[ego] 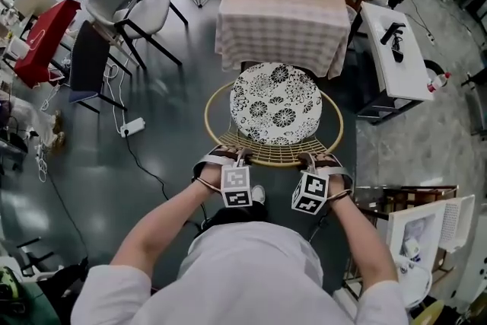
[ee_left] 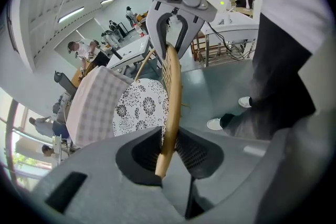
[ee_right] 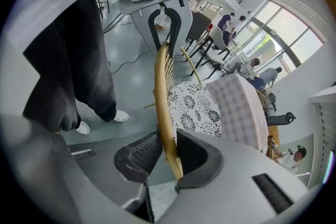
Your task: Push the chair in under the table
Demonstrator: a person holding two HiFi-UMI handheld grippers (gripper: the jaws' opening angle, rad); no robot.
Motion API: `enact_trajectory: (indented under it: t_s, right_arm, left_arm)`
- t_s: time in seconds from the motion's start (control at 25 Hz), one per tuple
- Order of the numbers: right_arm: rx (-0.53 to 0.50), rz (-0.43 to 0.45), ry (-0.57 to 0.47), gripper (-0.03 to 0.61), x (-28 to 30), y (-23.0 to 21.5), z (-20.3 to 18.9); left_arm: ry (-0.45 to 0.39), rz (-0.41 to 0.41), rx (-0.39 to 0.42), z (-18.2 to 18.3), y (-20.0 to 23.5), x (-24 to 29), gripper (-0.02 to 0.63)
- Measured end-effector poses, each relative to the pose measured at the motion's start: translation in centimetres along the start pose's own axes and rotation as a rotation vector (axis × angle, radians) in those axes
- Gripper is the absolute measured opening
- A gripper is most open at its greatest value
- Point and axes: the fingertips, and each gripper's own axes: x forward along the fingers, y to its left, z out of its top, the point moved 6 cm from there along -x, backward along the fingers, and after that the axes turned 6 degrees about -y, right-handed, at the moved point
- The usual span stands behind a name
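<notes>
Clamping chair rim [ego: 268, 160], both jaws.

Grey floor [ego: 175, 125] carries the rattan chair [ego: 274, 154] before the clothed table [ego: 281, 11].

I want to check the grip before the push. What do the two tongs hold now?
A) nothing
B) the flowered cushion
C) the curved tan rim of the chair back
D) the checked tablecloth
C: the chair rim runs between the pads of the left tongs and of the right tongs, behind the cushion.
</notes>
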Motion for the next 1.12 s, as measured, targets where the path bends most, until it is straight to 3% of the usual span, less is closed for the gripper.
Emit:
enact_trajectory:
  t_s: [1.12]
  right_arm:
    - [0.126, -0.005, 0.084, 0.075, 3.5, -6.8, 1.3]
  left_arm:
    - [0.008, 0.0, 0.017, -2.3, 7.4, 2.5, 0.086]
